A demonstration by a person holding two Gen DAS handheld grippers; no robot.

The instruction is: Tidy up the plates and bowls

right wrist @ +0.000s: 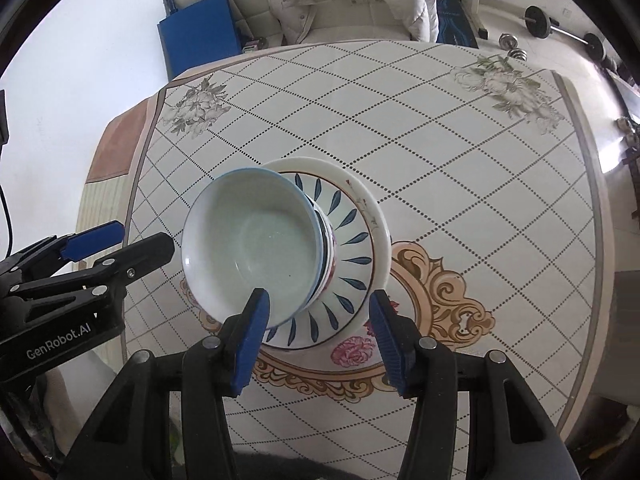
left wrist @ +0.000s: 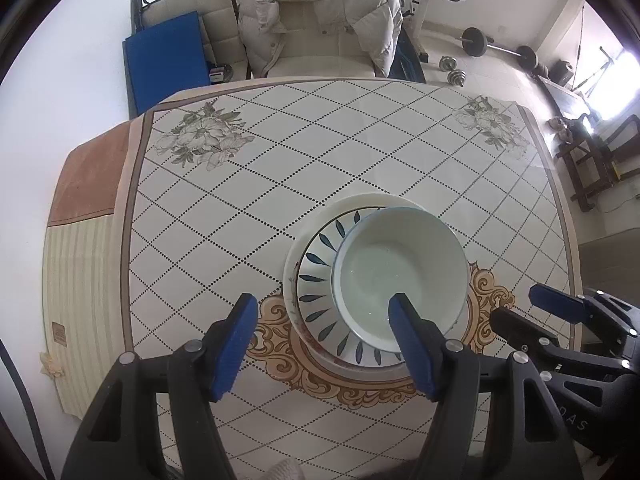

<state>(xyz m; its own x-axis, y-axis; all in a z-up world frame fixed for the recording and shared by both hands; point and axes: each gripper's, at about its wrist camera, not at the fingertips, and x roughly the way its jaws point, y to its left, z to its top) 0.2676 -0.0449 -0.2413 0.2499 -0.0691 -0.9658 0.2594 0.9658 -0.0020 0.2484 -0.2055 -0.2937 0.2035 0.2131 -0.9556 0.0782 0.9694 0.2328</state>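
A pale green bowl sits on top of a stack at the table's near middle. Under it lies a white plate with blue leaf marks, and under that a larger cream plate with a pink flower. In the right wrist view more bowl rims show under the green bowl. My left gripper is open and empty, just in front of the stack's left side. My right gripper is open and empty, in front of the stack; it also shows in the left wrist view.
The table has a tiled cloth with flower prints and a gold scroll ornament. A chair with a padded jacket stands at the far edge. Weights and a bench lie on the floor at the back right.
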